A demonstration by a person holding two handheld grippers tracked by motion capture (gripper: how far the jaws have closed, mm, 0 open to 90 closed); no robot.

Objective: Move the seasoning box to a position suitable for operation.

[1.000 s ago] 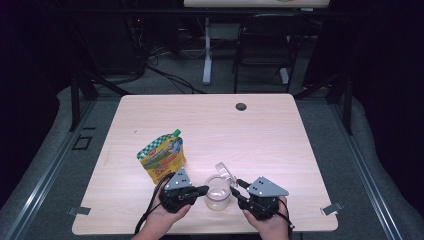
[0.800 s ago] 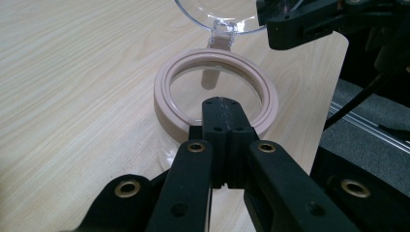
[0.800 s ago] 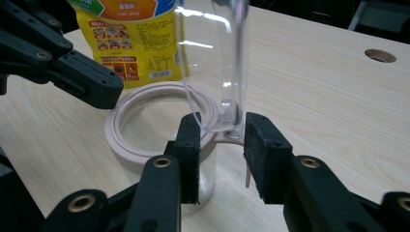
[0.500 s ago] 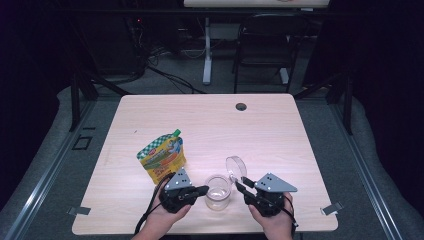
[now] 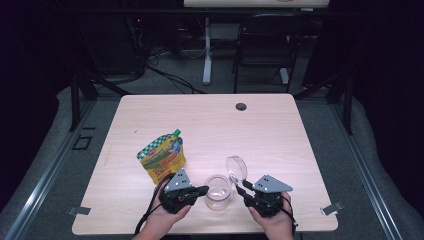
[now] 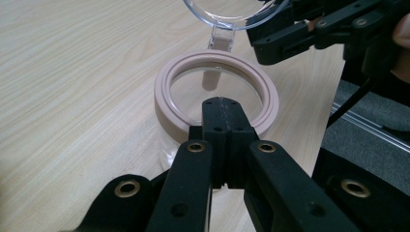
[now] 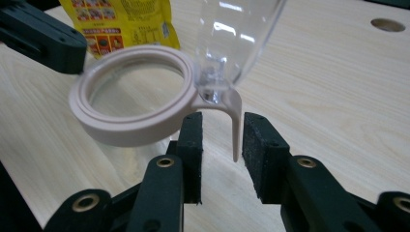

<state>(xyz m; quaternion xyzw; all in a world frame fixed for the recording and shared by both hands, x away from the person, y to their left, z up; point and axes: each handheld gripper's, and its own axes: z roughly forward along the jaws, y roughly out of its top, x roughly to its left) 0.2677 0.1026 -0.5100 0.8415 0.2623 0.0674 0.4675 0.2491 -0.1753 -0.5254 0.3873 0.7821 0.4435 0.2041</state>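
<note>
Clear jar (image 5: pixel 218 192) upright near table's front edge, pink rim; hinged clear lid (image 5: pixel 236 168) raised open.

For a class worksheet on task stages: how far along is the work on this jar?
Done: the jar stands with its clear lid swung open. In hand: the shut left gripper sits at the rim; the right gripper, jaws just opening, straddles the lid's tab. Left: the pouch lies capped, probably unpoured.
</note>
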